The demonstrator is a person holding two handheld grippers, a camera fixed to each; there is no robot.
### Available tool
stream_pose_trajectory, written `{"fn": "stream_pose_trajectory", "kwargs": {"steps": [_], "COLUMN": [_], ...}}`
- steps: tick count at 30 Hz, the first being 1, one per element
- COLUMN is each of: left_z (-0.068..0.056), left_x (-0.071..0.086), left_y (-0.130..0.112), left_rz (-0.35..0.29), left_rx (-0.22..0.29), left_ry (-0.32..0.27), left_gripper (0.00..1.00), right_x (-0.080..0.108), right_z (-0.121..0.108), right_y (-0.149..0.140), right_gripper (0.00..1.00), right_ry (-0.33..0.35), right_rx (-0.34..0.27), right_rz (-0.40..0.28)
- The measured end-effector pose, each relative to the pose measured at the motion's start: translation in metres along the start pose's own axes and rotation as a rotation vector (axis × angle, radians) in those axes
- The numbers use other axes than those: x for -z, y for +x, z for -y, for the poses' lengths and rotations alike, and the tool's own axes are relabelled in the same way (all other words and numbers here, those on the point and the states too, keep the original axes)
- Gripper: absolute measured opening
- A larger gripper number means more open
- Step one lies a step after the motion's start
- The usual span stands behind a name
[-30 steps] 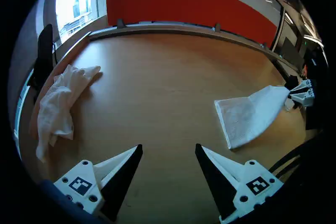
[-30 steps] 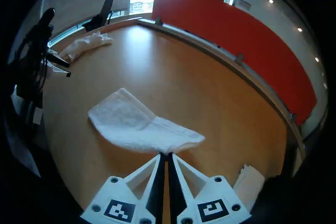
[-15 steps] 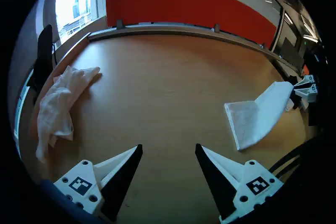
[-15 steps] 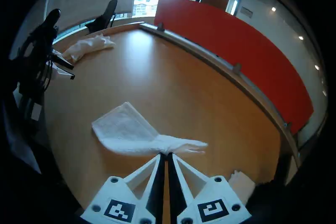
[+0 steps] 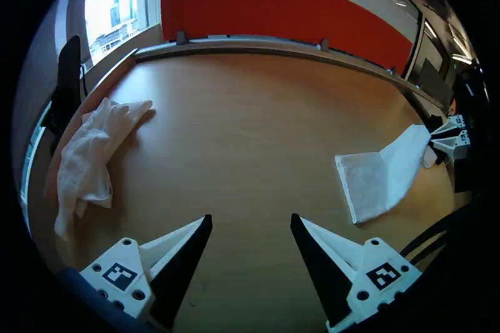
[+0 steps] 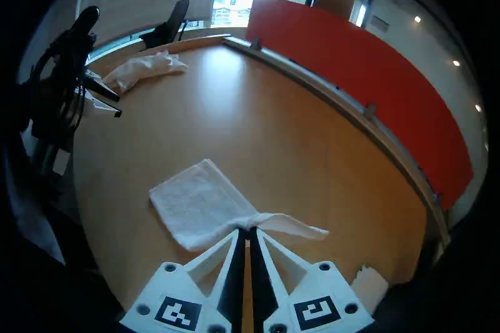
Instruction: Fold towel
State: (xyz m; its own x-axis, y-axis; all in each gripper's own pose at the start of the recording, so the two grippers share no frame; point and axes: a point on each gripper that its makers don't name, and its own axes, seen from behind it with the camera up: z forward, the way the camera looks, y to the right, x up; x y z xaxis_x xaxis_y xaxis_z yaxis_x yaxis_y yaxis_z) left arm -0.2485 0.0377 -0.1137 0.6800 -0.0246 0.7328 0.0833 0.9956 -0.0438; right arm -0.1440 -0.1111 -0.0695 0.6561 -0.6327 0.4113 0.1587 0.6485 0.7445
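Right gripper fingers pinching edge of white rectangular cloth towel; left gripper fingers wide, over brown wooden table.

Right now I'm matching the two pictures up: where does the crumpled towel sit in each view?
Left gripper view: the crumpled towel lies at the far left, by the table edge.
Right gripper view: it lies at the upper left, near the black chair.
Shared landmark: the red divider along the table's back edge.
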Motion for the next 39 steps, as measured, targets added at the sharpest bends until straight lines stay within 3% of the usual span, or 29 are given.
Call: {"fn": "stream_pose_trajectory", "kwargs": {"steps": [24,33,39], "left_z": [0.022,0.03,0.031], "left_x": [0.021,0.025,0.026], "left_y": [0.004,-0.001,-0.002], "left_rz": [-0.033,-0.034,-0.035], "left_rx": [0.048,0.063,0.063], "left_ry": [0.03,0.045,0.047], "left_gripper": [0.93,0.93,0.93], "right_x": [-0.067,-0.076,-0.072], "right_z": [0.091,0.098,0.098], "right_y": [0.023,0.017,0.019], "right_gripper": [0.04,0.05,0.05], "right_ry": [0.213,0.234,0.235], "right_rx": [0.119,0.108,0.109], "right_rz": [0.028,0.046,0.036]}}
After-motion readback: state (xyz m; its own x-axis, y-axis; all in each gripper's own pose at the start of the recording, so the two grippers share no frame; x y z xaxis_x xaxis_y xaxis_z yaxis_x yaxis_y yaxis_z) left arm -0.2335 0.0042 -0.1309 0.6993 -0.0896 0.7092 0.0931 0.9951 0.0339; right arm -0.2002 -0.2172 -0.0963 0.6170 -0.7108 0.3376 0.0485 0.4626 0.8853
